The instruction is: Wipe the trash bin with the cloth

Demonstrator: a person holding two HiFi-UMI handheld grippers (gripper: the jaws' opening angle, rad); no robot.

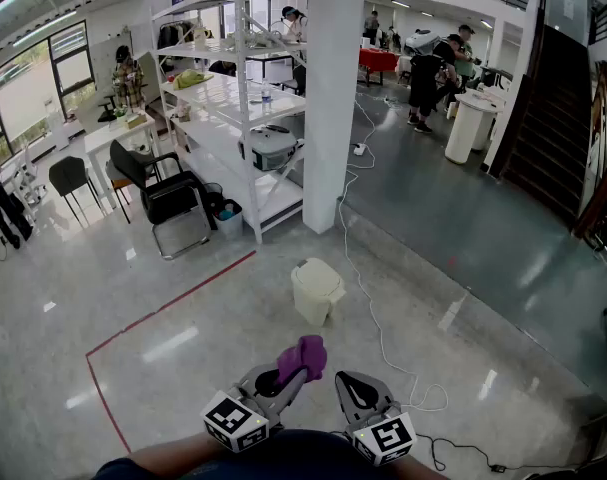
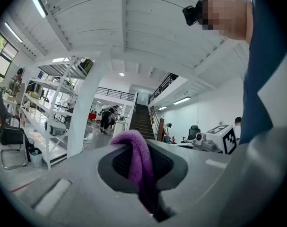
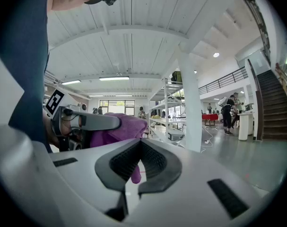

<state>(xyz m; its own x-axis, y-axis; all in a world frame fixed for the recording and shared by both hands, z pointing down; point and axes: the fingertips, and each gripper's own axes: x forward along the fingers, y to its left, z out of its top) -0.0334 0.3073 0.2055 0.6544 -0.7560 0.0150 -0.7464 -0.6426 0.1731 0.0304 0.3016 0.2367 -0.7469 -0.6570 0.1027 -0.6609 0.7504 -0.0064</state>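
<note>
While the left gripper (image 1: 295, 373) pinches the cloth (image 1: 305, 354) and the right gripper (image 1: 349, 383) sits pressed together, empty, we stand short of the bin (image 1: 316, 290); next we likely bring the cloth onto its lid.

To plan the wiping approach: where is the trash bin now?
In the head view the trash bin stands on the floor near the centre, in front of the white pillar, with a white cable just right of it.
</note>
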